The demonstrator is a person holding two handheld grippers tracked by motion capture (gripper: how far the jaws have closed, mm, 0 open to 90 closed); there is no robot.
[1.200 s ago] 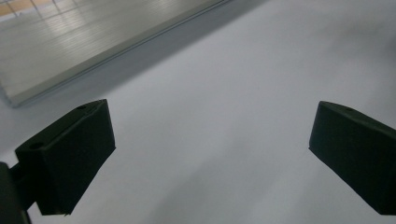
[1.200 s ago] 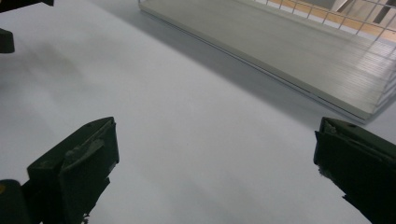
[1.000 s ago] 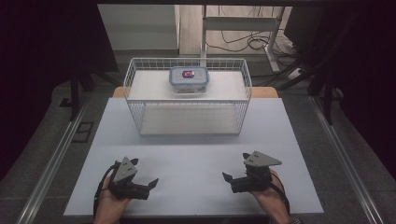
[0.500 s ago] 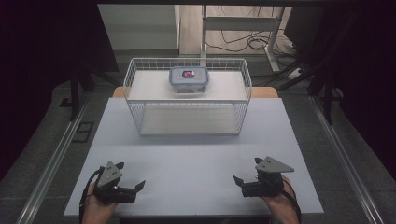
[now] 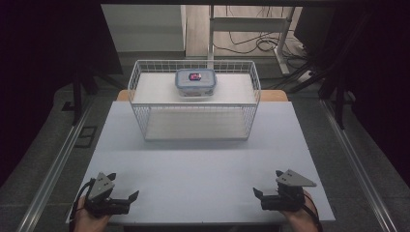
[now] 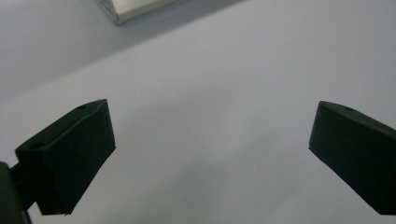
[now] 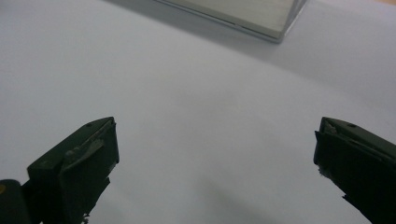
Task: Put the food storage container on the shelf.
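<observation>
A white wire basket [image 5: 195, 122] stands at the back middle of the white table [image 5: 203, 164]. Inside it, toward the rear, sits a clear lidded container [image 5: 195, 82] with a red item showing through the lid. My left gripper [image 5: 129, 198] rests low at the table's front left corner, open and holding nothing. At the front right corner my right gripper [image 5: 259, 196] is open too, with bare table between its jaws. In the left gripper view the left gripper [image 6: 210, 154] looks across plain tabletop; the right gripper [image 7: 215, 163] sees the same in its own view.
A corner of the basket's base [image 6: 135, 9] shows at the top of the left gripper view, and its base edge [image 7: 243, 18] at the top of the right gripper view. Metal rails [image 5: 53, 169] run along both table sides. Dark floor and cables lie behind.
Both grippers have drawn back toward the person and outward, from the front middle of the table to its front corners. The basket and container have not moved.
</observation>
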